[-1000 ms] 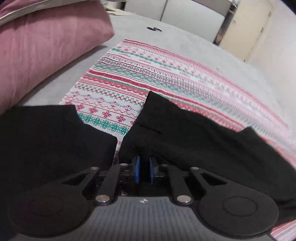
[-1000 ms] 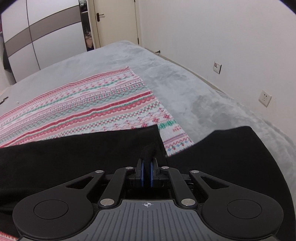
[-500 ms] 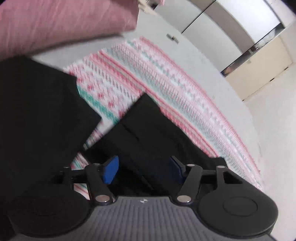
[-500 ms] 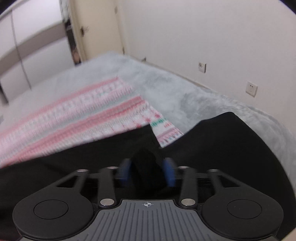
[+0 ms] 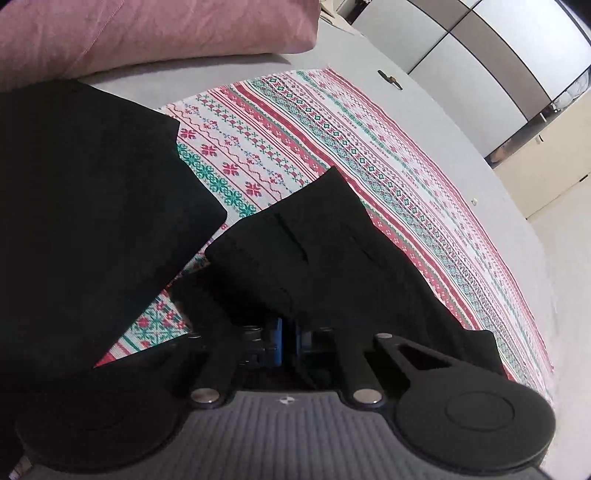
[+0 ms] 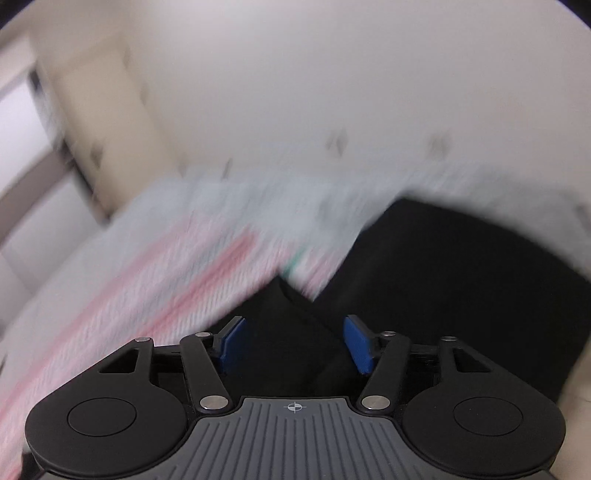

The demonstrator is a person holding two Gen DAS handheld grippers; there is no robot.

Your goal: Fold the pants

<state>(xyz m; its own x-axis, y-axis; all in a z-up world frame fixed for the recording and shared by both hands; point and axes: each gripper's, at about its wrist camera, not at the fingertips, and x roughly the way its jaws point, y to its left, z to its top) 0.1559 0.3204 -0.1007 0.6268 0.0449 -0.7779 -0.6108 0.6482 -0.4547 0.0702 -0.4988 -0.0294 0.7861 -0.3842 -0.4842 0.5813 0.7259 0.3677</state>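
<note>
Patterned blanket (image 5: 369,147) under flat black pants (image 5: 325,251)

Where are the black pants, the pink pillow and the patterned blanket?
black pants (image 5: 332,243), left wrist view, on the folded layer.
pink pillow (image 5: 147,33), left wrist view, on its front face.
patterned blanket (image 5: 332,133), left wrist view, on its striped middle.

No readable text, label, brand or number on anything in either view

The left gripper (image 5: 290,341) has its blue fingers (image 5: 277,341) drawn nearly together, tilted. The right gripper (image 6: 293,345) holds its blue fingers (image 6: 232,345) spread wide apart.
</note>
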